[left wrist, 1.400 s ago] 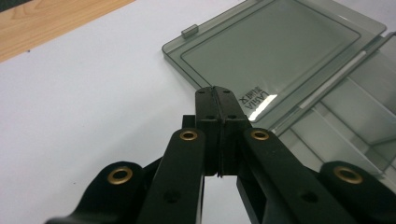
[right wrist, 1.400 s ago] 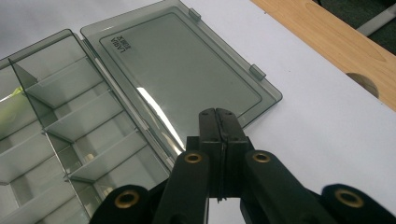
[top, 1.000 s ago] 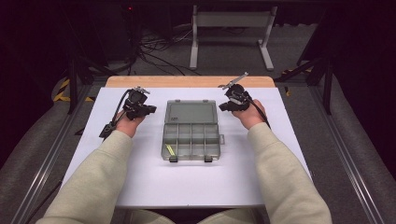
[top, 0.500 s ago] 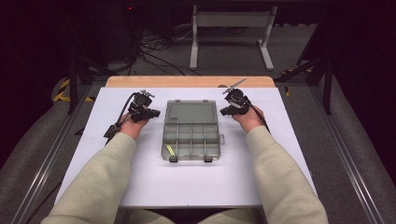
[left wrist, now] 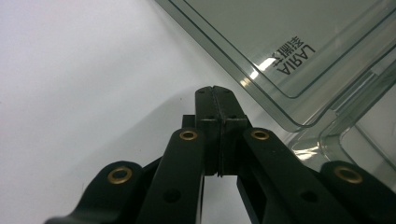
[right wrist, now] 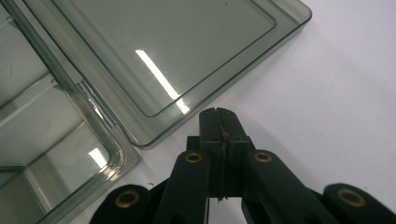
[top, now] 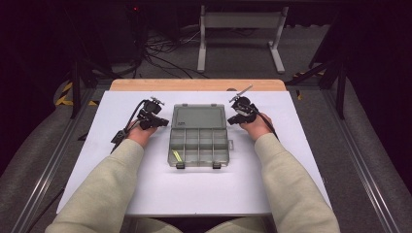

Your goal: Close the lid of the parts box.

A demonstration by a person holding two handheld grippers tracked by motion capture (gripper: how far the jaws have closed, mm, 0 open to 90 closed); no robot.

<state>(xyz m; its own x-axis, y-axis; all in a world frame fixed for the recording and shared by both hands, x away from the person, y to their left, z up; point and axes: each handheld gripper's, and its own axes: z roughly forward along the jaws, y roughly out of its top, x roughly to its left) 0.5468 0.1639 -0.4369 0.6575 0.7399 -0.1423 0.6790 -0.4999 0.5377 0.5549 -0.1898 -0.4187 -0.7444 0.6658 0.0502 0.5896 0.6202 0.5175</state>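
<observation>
A clear grey compartment box (top: 199,145) lies open and flat on the white table (top: 291,145), its lid (top: 196,116) folded back on the far side. A small yellow-green piece (top: 177,155) sits in the near-left compartment. My left gripper (top: 165,122) hovers just left of the lid, jaws shut on nothing. My right gripper (top: 231,120) is just right of the lid, also shut and empty. In the left gripper view the shut tips (left wrist: 215,91) point at the lid's corner (left wrist: 289,42). The right gripper view shows the shut tips (right wrist: 218,114) close to the lid's edge (right wrist: 163,60).
A wooden strip (top: 197,85) runs along the table's far edge. Beyond it stand a grey metal frame (top: 240,34) and loose cables (top: 165,53) on the floor. Metal rails (top: 48,165) flank the table on both sides.
Both hands have sunk toward the table and come slightly closer to the box's sides. The jaws stayed shut and the box has not moved.
</observation>
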